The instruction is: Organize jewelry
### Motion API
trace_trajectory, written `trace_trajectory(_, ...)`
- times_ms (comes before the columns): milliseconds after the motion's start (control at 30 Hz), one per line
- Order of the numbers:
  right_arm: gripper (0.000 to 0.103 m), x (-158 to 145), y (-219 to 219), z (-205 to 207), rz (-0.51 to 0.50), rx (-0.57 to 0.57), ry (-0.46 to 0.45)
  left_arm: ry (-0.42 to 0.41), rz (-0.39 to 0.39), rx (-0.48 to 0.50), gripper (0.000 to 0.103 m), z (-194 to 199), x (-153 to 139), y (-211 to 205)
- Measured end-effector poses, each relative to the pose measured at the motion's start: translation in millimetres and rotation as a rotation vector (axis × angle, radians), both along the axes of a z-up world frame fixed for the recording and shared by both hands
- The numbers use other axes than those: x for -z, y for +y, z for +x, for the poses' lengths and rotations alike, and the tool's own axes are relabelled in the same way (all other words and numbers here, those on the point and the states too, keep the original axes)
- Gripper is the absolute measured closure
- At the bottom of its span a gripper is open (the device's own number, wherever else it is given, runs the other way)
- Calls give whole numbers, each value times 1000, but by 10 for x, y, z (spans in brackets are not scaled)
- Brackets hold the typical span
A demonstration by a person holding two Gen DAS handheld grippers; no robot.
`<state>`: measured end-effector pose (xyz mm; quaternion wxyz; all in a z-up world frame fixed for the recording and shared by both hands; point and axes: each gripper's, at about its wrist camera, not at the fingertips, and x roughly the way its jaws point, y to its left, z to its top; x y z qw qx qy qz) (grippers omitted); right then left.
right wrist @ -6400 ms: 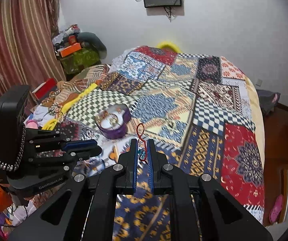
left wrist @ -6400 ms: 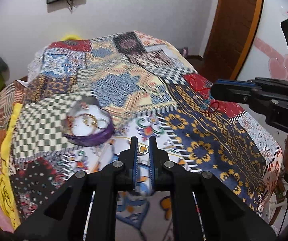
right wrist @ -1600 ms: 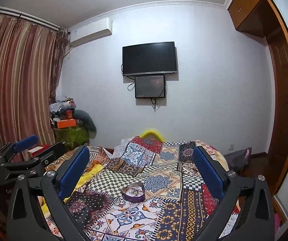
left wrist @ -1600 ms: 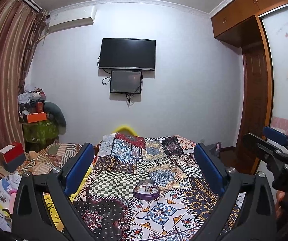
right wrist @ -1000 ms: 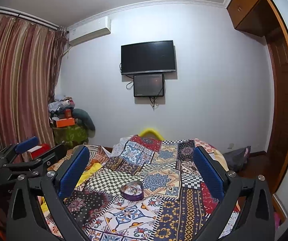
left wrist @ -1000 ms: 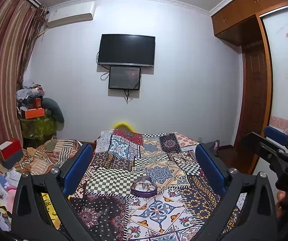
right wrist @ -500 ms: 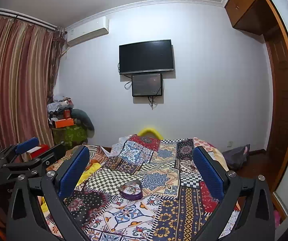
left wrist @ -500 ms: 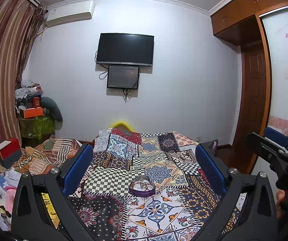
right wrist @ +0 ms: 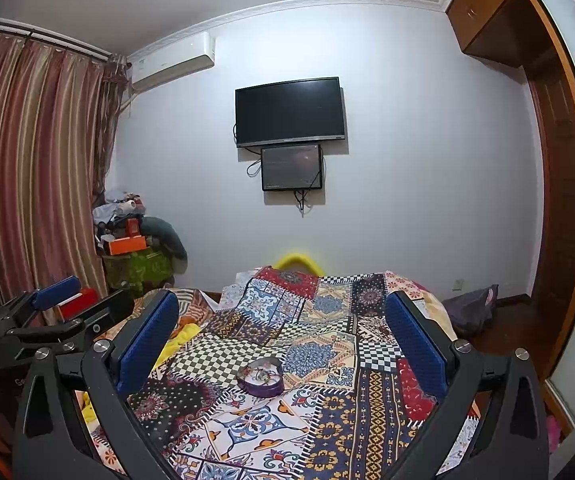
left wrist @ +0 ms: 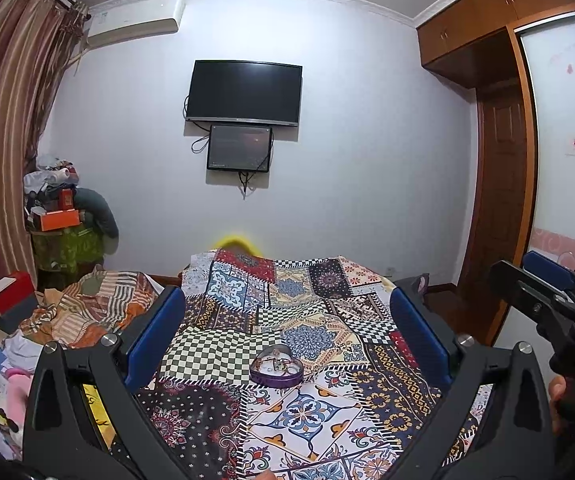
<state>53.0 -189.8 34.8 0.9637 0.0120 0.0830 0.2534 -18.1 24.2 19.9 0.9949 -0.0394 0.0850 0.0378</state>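
A purple heart-shaped jewelry box [left wrist: 276, 369] sits open on the patchwork bedspread [left wrist: 311, 412], with small pieces of jewelry inside; it also shows in the right wrist view [right wrist: 260, 381]. My left gripper [left wrist: 287, 334] is wide open and empty, held well back from the box. My right gripper [right wrist: 281, 338] is wide open and empty, also well back. The right gripper shows at the right edge of the left wrist view [left wrist: 547, 292], and the left gripper at the left edge of the right wrist view [right wrist: 59, 312].
A TV [left wrist: 243, 94] and a smaller screen hang on the far wall. A cluttered pile [left wrist: 63, 232] and crumpled cloths [left wrist: 87, 312] lie left of the bed. A wooden door and wardrobe [left wrist: 503, 200] stand at right. Striped curtains hang at left.
Both grippers, shut on jewelry over the bed 6.4 s ago, are now open and empty and drawn back. Over the last second the views have barely shifted.
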Motion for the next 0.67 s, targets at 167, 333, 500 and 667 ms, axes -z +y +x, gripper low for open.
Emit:
trace_trajectory(167,1,8,1,-8,0,1,1,1,-5,6,0,8,7,-3)
trace_trajectory(333,1,9,-2,-4,0,0,1,4,-12,8,0,16,26,-2)
trace_trajectory(500,1,34,3,13,-2,1,8,10,-14,12,0,35,42,15)
trace_trajectory(667,1,71,14,57,-7,0,19,16,-15,13,0,66,74,44)
